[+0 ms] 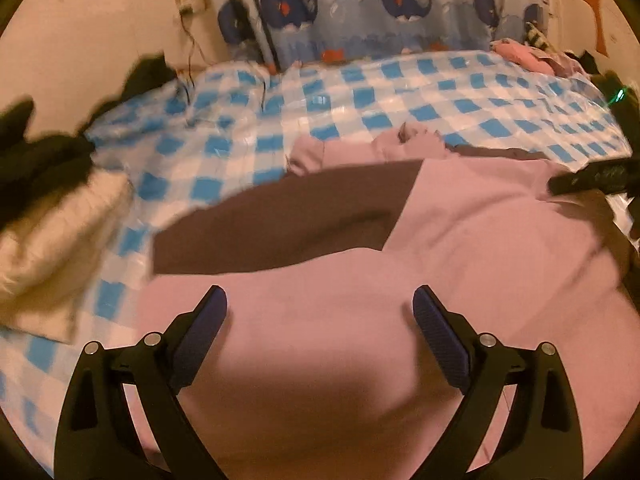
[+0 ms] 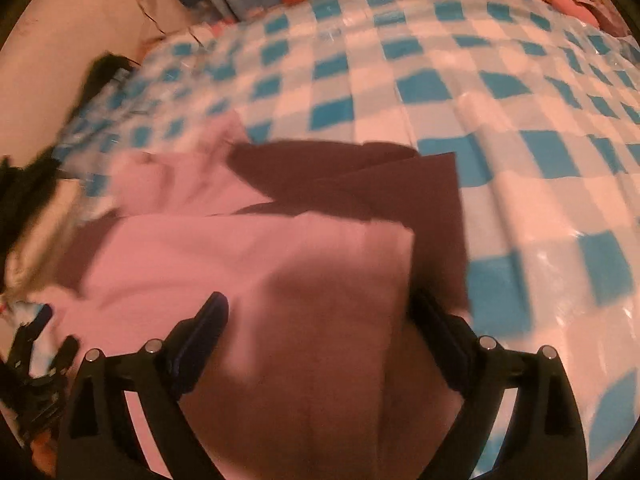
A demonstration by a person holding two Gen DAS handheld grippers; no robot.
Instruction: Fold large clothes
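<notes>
A blue-checked bed cover (image 1: 360,92) stretches ahead of both gaping, empty hand-held grippers, left (image 1: 320,304) and right (image 2: 320,312), above the pink-and-brown garment (image 1: 460,232); whale curtain (image 1: 380,8) beyond.

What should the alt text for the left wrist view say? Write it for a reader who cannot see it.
The open left gripper hovers over a pink and brown garment spread on a blue-and-white checked sheet. A whale-print curtain hangs behind, and a cream pillow lies to the left.

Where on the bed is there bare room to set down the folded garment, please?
Bare checkered sheet lies right of the pink and brown garment and beyond it toward the whale curtain. The left edge is crowded: cream pillow, dark clothes.
</notes>
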